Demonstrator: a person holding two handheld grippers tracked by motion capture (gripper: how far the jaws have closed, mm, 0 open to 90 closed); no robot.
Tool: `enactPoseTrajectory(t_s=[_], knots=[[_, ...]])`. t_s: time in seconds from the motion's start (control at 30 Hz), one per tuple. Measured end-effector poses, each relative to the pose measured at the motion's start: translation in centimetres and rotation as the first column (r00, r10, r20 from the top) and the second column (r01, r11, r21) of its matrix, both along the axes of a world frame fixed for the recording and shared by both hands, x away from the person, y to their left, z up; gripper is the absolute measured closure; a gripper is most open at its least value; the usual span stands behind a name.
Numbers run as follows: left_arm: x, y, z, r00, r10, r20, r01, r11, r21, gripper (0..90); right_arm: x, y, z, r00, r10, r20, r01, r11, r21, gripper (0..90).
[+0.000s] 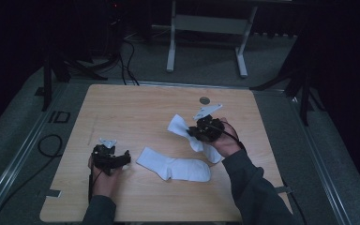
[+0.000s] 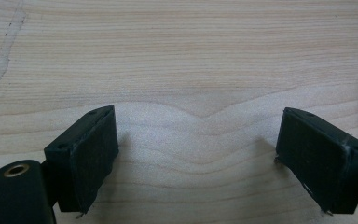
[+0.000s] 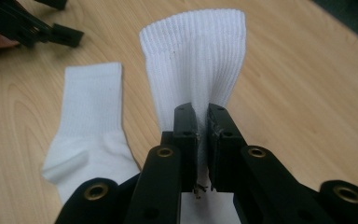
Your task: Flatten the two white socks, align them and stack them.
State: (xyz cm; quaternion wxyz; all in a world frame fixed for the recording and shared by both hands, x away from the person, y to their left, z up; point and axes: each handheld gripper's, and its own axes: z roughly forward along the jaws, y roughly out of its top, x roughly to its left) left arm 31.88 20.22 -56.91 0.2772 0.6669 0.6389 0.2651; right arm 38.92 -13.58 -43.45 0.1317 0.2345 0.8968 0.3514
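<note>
Socks, two of them white, are the work on your table: one is pinched in your right gripper [image 3: 203,154], the other lies flat on the wood. Nearest you, your left gripper [image 2: 198,161] hovers just over bare tabletop with its jaws spread wide and nothing between them; in the high view it sits at the table's near left corner, just short of the flat sock [image 1: 173,168]. That sock lies across the near middle of the table [image 1: 122,108], cuff towards the left gripper, toe towards your right sleeve. Beyond it, the right gripper has its pads clamped on the ribbed leg of the lifted sock [image 3: 196,60], which fans out past the jaws in the right gripper view.

The grip is a narrow pinch on soft knit, and the foot end trails below your hand. Judging from that, a quick swing could let the fabric creep out of the pads, or the hanging end could drag over the flat sock and pull it askew. Bringing the open left gripper in low could also snag the flat sock's cuff and bunch it.

The table is pale wood with visible grain, a long pale scuff on its left part and a small round metal disc [image 1: 204,100] near the far edge. Past it, the room is dim: grey floor, black cables, dark stand legs at both sides, and a white frame's legs [image 1: 171,51] at the back.
</note>
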Motion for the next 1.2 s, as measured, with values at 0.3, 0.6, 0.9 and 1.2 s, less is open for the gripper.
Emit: enactPoseTrajectory(t_s=[0.3,0.6,0.9,1.2], knots=[[0.0,0.0,0.0,1.0,0.0,0.0,0.0,1.0,0.0,12.7,-2.2,0.4,3.4,0.9966,0.043,0.07,-0.047,0.998,0.042,83.1],[0.0,0.0,0.0,1.0,0.0,0.001,0.0,1.0,-0.001,12.7,-5.1,-0.2,4.7,0.9924,0.092,0.082,-0.1,0.99,0.096,82.9],[0.0,0.0,0.0,1.0,-0.001,-0.001,0.001,1.0,0.0,12.7,-6.1,1.3,1.7,0.9903,0.139,0.011,-0.139,0.988,0.069,82.6],[0.0,0.0,0.0,1.0,0.001,-0.002,-0.001,1.0,0.001,12.7,-5.3,3.7,-2.0,0.991,0.108,-0.079,-0.1,0.99,0.099,82.2]])
